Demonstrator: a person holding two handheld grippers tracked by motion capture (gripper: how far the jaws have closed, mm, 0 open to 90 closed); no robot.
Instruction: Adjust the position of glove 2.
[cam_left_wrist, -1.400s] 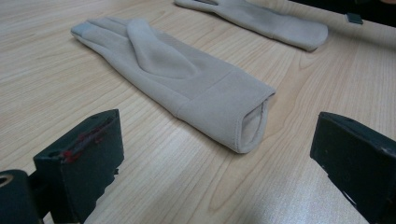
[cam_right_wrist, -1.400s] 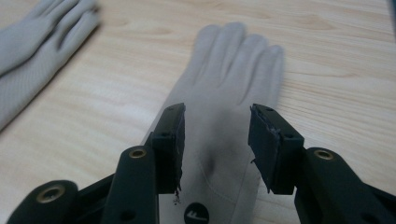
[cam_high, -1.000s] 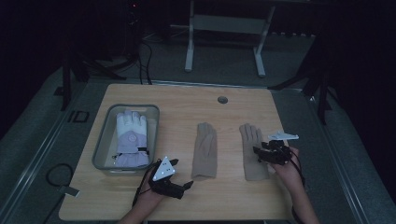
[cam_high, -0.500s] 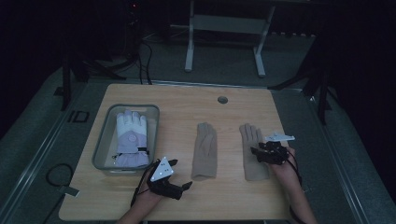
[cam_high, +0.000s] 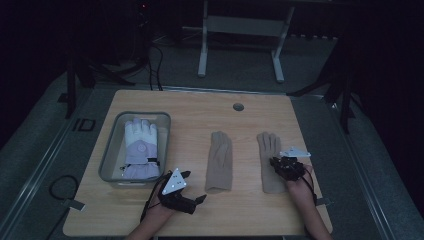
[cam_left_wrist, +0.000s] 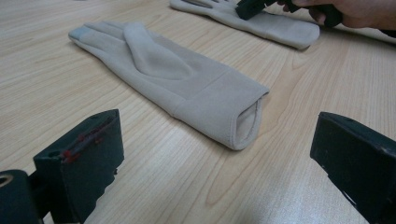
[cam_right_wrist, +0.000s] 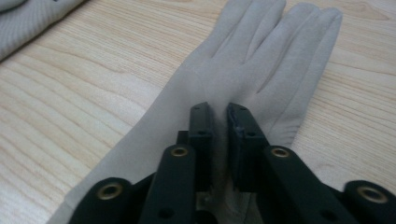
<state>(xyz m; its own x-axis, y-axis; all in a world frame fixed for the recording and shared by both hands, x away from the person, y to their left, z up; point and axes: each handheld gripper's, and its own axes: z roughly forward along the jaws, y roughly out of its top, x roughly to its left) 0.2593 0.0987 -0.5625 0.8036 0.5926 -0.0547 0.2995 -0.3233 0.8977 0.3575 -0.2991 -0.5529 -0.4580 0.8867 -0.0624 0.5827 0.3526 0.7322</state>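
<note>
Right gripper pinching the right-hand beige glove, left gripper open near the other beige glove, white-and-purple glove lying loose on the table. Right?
Not quite: the white-and-purple glove lies inside the grey bin, as the high view shows. The rest holds: right gripper pinches the right-hand beige glove; left gripper stands open near the other beige glove.

the wooden counter (cam_high: 300, 115) carries a grey tray (cam_high: 111, 150) at nine o'clock, with a white and lilac padded glove (cam_high: 140, 150) lying in it. two beige gloves lie flat, fingers toward twelve: the left beige glove (cam_high: 220, 160) at centre, the right beige glove (cam_high: 270, 162) toward three o'clock. the right claw (cam_high: 276, 165) sits on the right beige glove, its jaws having just been closing. the left claw (cam_high: 192, 186) rests at six o'clock, just beside the tray's near corner.
</note>
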